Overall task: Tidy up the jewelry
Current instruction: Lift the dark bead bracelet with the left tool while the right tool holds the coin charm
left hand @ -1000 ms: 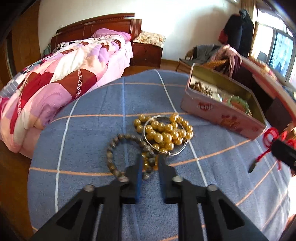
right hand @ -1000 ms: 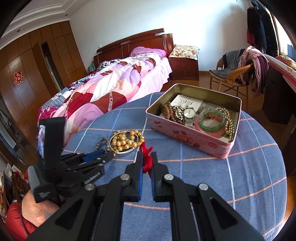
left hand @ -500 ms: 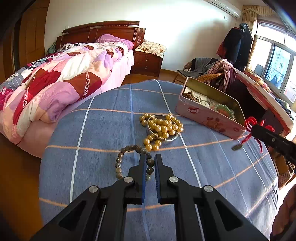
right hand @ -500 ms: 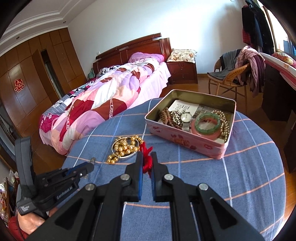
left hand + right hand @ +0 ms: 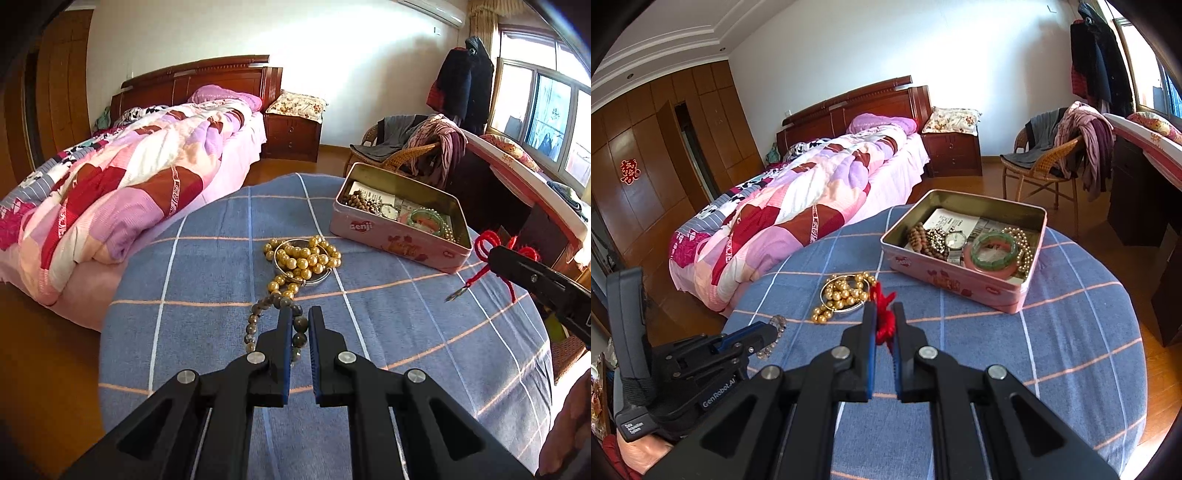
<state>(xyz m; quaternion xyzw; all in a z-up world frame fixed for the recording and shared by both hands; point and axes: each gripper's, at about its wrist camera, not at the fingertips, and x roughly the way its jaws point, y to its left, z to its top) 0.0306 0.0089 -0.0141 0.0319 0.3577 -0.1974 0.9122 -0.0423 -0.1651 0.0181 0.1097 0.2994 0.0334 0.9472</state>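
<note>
We hold a grey-brown stone bead bracelet (image 5: 275,314) at the centre of the left wrist view, our left gripper (image 5: 296,325) nearly closed with its blue-lined fingers pinching one side of the loop while the rest hangs loose over the blue checked tablecloth (image 5: 192,280). Lower centre in the right wrist view, our right gripper (image 5: 884,323) is pressed tight on a red knotted cord ornament (image 5: 882,312), whose small metal charm dangles at right in the left view. Just above the bracelet in that frame, a heap of gold pearl beads (image 5: 303,256) lies tangled with a thin silver bangle (image 5: 317,278). Further toward the upper right sits the open pink rectangular tin (image 5: 399,243), already holding a green jade bangle (image 5: 995,251), a wristwatch (image 5: 956,240) and brown wooden beads (image 5: 918,236). We judge the risks plain: the bracelet's free end appears to touch the pearls and could drag them along, and a one-sided pinch on round beads may slip before the tin.
</note>
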